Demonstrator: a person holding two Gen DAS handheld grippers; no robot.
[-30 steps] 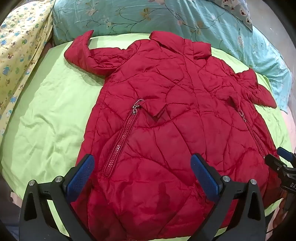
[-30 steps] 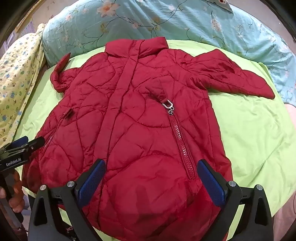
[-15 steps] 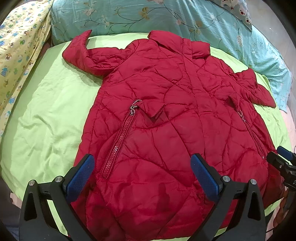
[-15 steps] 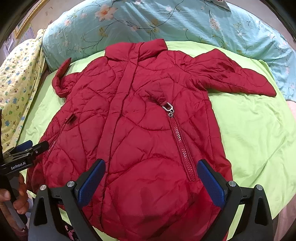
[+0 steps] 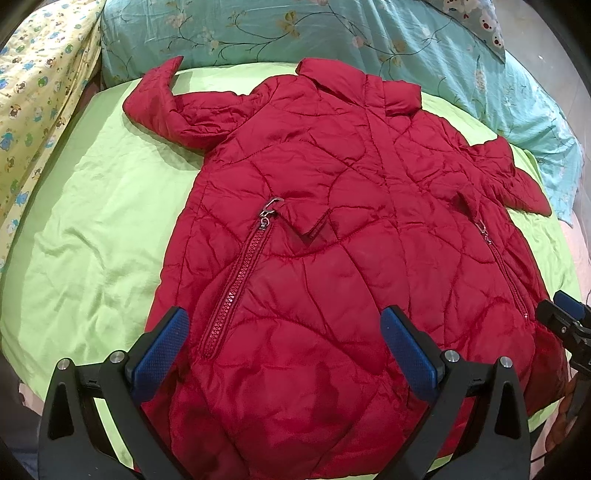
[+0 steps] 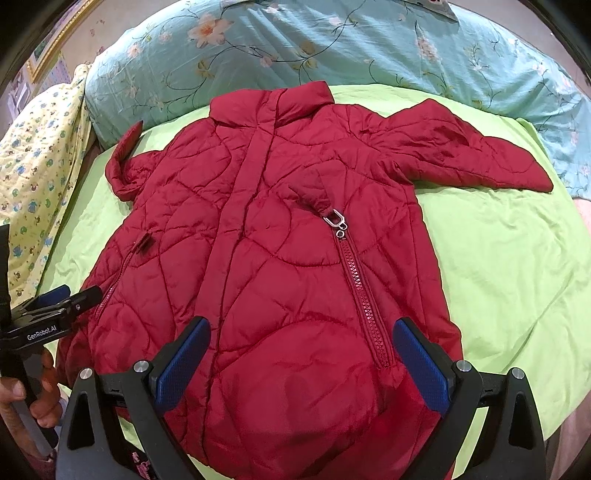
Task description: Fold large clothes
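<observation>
A red quilted jacket (image 5: 351, 229) (image 6: 280, 236) lies spread flat, front up, on a lime green sheet (image 5: 92, 236) (image 6: 509, 258), collar toward the pillows and both sleeves out to the sides. My left gripper (image 5: 284, 343) hovers open above the hem on the jacket's left half, near a pocket zipper (image 5: 240, 280). My right gripper (image 6: 301, 350) hovers open above the hem on the right half, beside the other pocket zipper (image 6: 362, 291). Neither holds any cloth. Each gripper shows at the edge of the other's view: left gripper (image 6: 66, 302), right gripper (image 5: 565, 317).
A teal floral pillow or quilt (image 5: 295, 33) (image 6: 332, 48) runs along the far side of the bed. A yellow printed blanket (image 5: 33, 92) (image 6: 33, 173) lies on the left. A hand (image 6: 22, 391) holds the left gripper's handle.
Both grippers have drifted slightly back and up from the jacket, so a little more of it shows. Both stay open and the jacket lies unchanged.
</observation>
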